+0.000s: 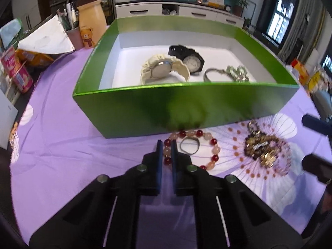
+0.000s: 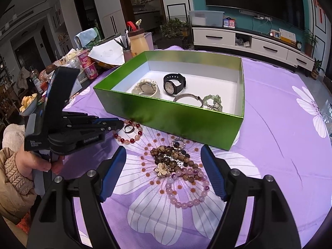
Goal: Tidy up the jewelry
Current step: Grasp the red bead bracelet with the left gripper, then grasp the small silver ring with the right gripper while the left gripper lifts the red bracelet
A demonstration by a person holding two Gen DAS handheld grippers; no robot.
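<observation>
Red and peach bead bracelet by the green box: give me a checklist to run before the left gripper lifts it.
1. Left gripper closed on the red and peach bead bracelet: ok, jaws pinch its near-left beads.
2. Small dark metal ring lying inside the bracelet loop, free of the grip: ok.
3. Green cardboard box open to receive it: ok.
4. Bare floor in the box: ok, left of the cream watch.
5. Right gripper clear: ok, open over the brown bead pile.
6. Grip firmness: cannot tell.
</observation>
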